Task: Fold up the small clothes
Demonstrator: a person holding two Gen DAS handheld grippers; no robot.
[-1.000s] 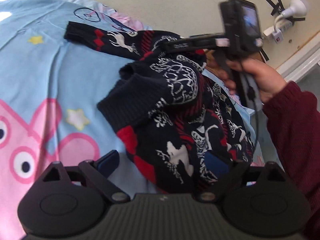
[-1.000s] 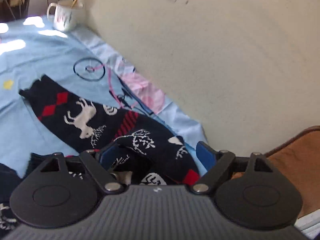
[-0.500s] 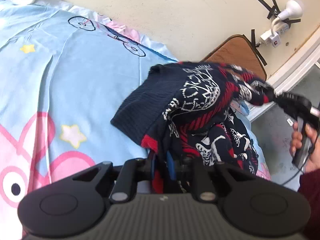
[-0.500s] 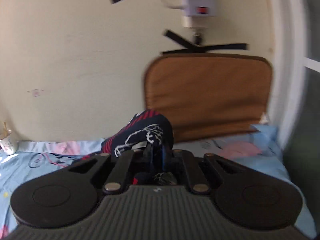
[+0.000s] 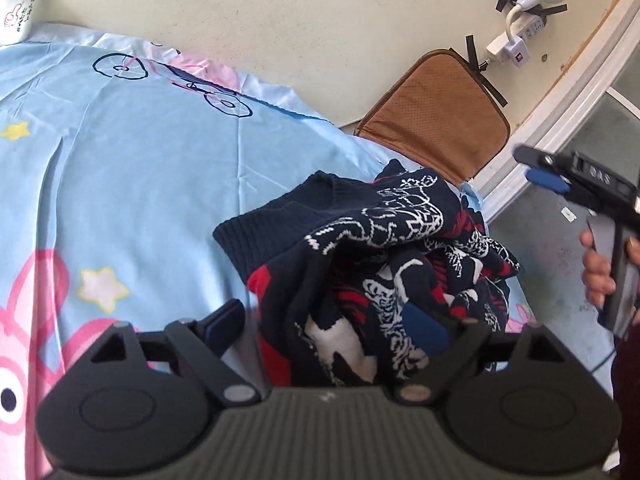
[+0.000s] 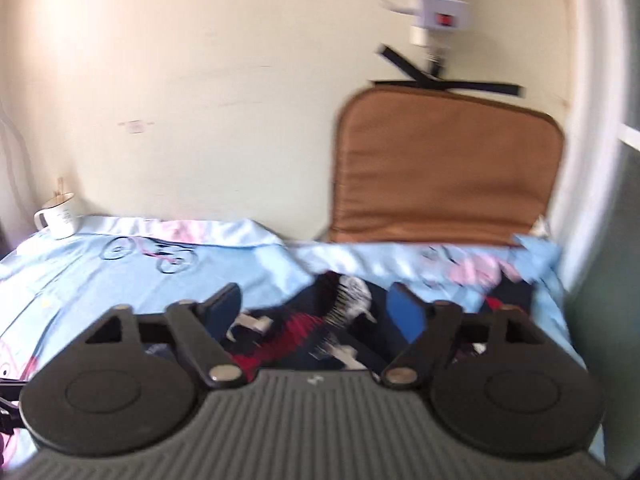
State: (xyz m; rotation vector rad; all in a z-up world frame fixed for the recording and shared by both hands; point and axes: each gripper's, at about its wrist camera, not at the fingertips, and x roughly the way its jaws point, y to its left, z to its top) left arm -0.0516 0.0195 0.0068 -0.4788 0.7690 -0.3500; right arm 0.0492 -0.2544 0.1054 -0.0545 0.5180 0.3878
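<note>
A small navy sweater (image 5: 384, 248) with red and white patterns lies crumpled in a heap on the light blue cartoon sheet (image 5: 132, 184). My left gripper (image 5: 324, 320) is open, its blue-padded fingers straddling the near edge of the heap. In the left wrist view my right gripper (image 5: 540, 168) is held in a hand off the bed's right side, above and beyond the sweater. In the blurred right wrist view my right gripper (image 6: 316, 308) is open, with the sweater (image 6: 320, 320) loose below and between its fingers.
A brown cushion (image 5: 436, 120) leans on the cream wall at the bed's far right. A white mug (image 5: 16, 12) stands at the far left corner. A power strip with lamp (image 5: 524, 28) is taped to the wall. The sheet's left half is bare.
Both grippers were shut on the sweater half a second ago and have opened. The sweater dropped into a heap and the right gripper pulled away to the right.
</note>
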